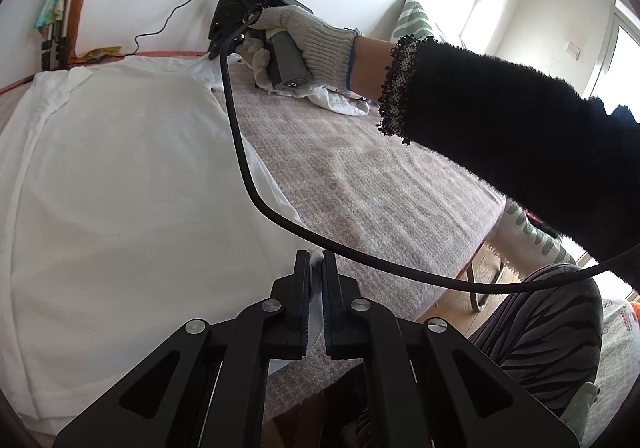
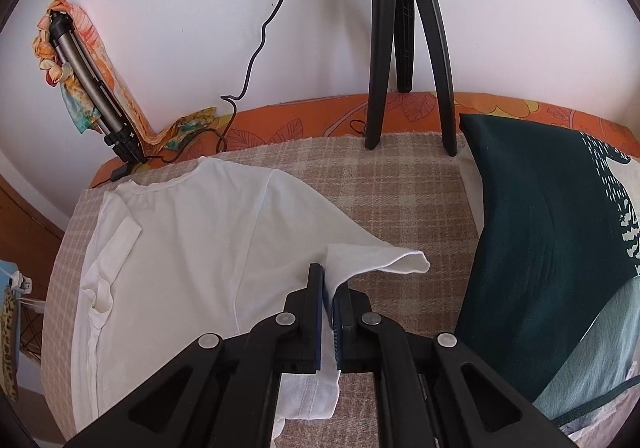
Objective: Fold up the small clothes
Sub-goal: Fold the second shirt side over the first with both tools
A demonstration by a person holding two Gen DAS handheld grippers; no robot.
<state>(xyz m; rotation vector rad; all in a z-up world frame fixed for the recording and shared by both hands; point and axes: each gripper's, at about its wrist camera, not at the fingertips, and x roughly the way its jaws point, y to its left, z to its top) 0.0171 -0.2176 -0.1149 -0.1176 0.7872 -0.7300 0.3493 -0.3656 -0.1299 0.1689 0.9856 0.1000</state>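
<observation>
While both tongs pinch the white shirt [image 2: 208,240] lying on the bed [image 2: 400,183], left tongs [image 1: 316,284] and right tongs [image 2: 330,300] should lift together and fold its side over evenly.

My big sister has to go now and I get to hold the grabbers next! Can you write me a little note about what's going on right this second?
Left gripper: shut on the white T-shirt, pinching its edge nearest you.
Right gripper: shut on the same shirt at the sleeve, which is lifted off the plaid blanket.
The shirt lies mostly flat on the blanket, neckline toward the wall. A dark green cloth waits to the right.
Done: both corners gripped.
Left: fold the sleeve side over, finish the folds, then probably the green one.
</observation>
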